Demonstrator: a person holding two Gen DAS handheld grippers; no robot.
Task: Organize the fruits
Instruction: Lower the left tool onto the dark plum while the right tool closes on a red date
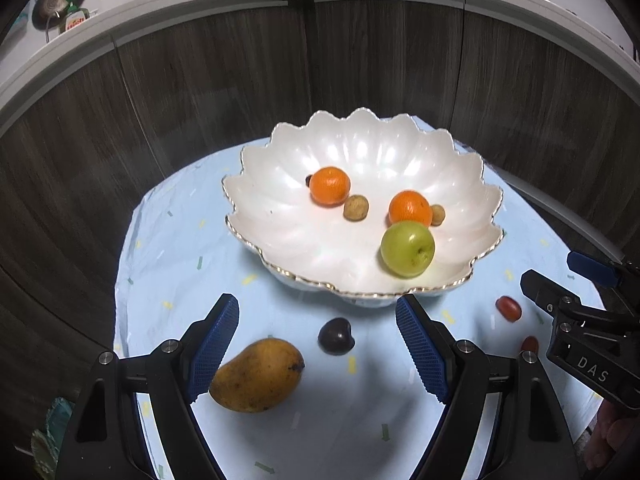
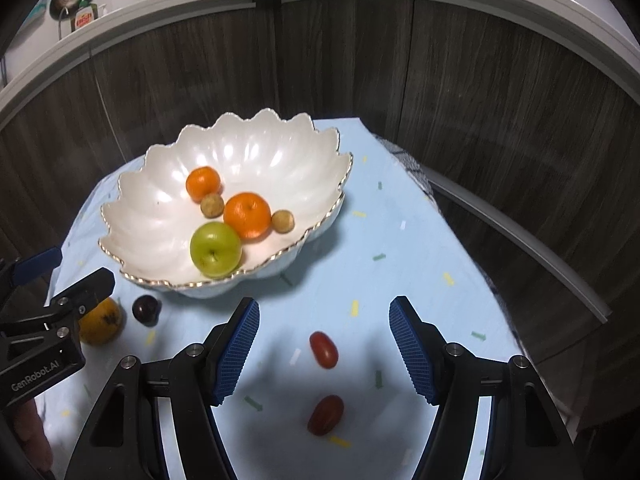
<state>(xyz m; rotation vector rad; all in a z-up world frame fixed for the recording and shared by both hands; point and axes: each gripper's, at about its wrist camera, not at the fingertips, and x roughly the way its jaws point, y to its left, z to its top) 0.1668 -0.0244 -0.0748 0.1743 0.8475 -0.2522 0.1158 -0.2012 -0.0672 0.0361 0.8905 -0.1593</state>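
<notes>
A white scalloped bowl (image 1: 280, 240) (image 2: 152, 236) holds two oranges (image 1: 330, 185) (image 1: 410, 208), a green apple (image 1: 407, 249) (image 2: 216, 250) and two small brown fruits (image 1: 355, 207). On the cloth in front lie a yellow mango (image 1: 256, 376) (image 2: 102, 322), a dark plum (image 1: 336, 336) (image 2: 145, 309) and two red oblong fruits (image 2: 323, 349) (image 2: 326, 415). My left gripper (image 1: 318, 344) is open above the mango and plum. My right gripper (image 2: 324, 346) is open above the red fruits.
The round table wears a light blue cloth (image 1: 180, 264) with its edges close on all sides. Dark wood cabinet fronts (image 1: 200, 80) curve behind. A counter above carries pans and a bottle (image 1: 74, 20).
</notes>
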